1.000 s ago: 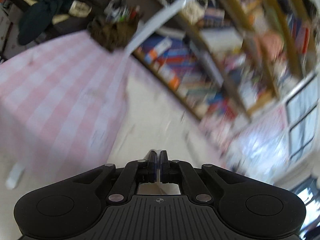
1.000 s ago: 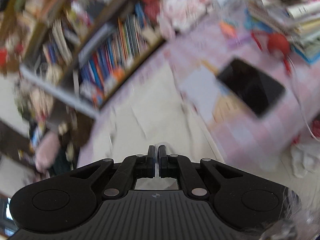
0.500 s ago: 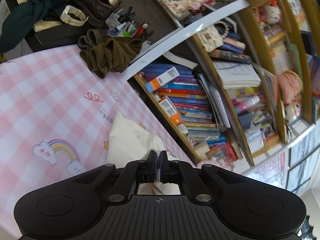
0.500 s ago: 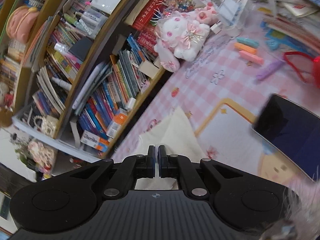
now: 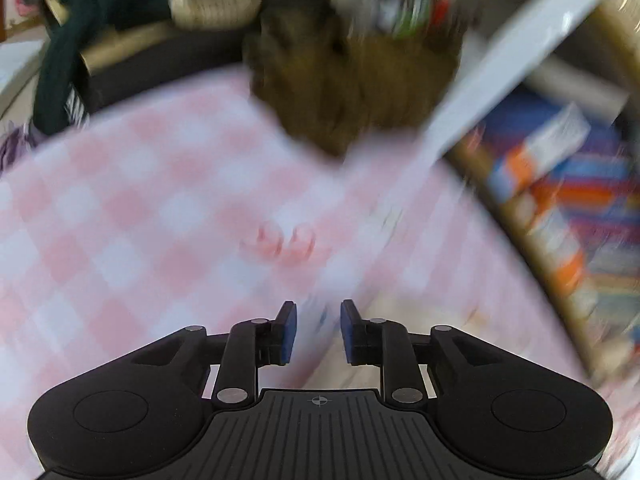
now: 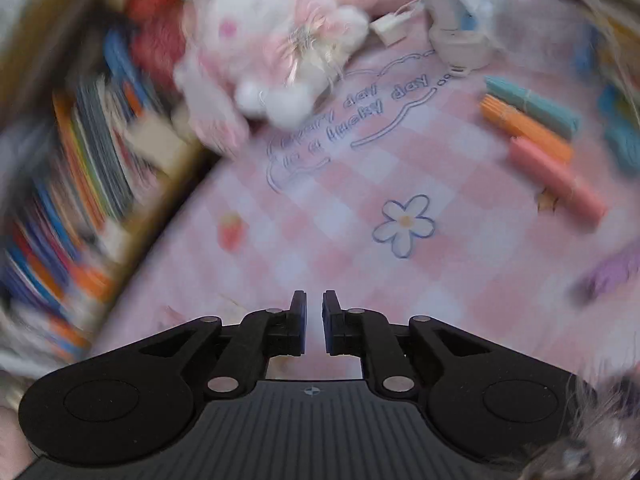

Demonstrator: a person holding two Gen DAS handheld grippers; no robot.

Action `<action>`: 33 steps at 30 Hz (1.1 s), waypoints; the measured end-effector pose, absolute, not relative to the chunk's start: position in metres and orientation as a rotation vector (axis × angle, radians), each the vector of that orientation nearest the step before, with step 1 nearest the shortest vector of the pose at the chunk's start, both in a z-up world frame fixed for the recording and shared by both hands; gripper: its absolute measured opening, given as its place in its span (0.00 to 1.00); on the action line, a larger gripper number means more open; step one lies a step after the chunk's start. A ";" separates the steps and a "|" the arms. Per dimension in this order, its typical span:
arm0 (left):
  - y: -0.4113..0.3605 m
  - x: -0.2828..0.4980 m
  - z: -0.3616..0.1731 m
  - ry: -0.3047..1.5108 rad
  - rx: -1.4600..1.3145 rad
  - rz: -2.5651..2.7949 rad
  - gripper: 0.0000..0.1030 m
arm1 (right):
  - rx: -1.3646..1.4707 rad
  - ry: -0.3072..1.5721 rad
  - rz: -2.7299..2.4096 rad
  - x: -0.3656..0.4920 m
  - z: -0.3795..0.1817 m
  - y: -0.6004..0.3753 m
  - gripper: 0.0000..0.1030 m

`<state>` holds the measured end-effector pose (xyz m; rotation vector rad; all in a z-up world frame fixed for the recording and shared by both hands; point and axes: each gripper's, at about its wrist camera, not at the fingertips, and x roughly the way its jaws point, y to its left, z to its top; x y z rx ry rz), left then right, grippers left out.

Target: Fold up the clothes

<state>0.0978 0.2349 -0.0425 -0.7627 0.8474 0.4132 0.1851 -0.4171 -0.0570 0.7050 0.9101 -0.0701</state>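
Left gripper (image 5: 318, 330) jaws spread, empty; right gripper (image 6: 314, 326) jaws slightly parted, empty; cream garment (image 5: 404, 308) barely visible just beside left fingers on pink checked cloth (image 5: 140, 220); looks like between folds; next move needs a fresh edge grip.

Both views are strongly smeared. In the left wrist view the brown cloth heap (image 5: 352, 92) at the far edge of the worktop (image 5: 132, 208) has no clear outline, and the pens behind it are only coloured streaks. A pale patch (image 5: 420, 316) lies just right of the fingers; it is perhaps a garment, but the blur hides its shape. The books (image 5: 568, 208) are unreadable. In the right wrist view the bookshelf (image 6: 80, 184) is smeared, and the purple thing (image 6: 612, 272) is cut off by the right edge.
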 end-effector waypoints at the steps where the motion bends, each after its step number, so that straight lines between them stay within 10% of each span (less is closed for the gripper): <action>1: 0.231 0.089 -0.041 0.812 -0.750 0.386 0.27 | 0.623 0.895 -0.010 0.184 -0.055 -0.410 0.14; 4: 0.217 0.070 -0.027 0.785 -0.649 0.314 0.43 | 0.304 0.845 0.168 0.175 -0.042 -0.381 0.40; 12: 0.156 0.058 0.009 0.807 -0.108 0.219 0.60 | -0.265 0.813 0.482 0.169 -0.028 -0.297 0.40; 19: 0.145 0.070 0.015 0.832 -0.031 0.203 0.59 | -0.159 0.901 0.405 0.199 -0.045 -0.279 0.40; 24: 0.174 0.102 -0.007 0.850 -0.381 0.168 0.27 | -0.151 0.928 0.324 0.207 -0.055 -0.278 0.33; 28: 0.190 0.132 -0.033 0.930 -0.515 0.203 0.02 | -0.092 0.949 0.243 0.215 -0.058 -0.283 0.06; 33: 0.212 0.130 -0.020 0.830 -0.781 0.189 0.00 | 0.145 0.923 0.185 0.225 -0.039 -0.320 0.03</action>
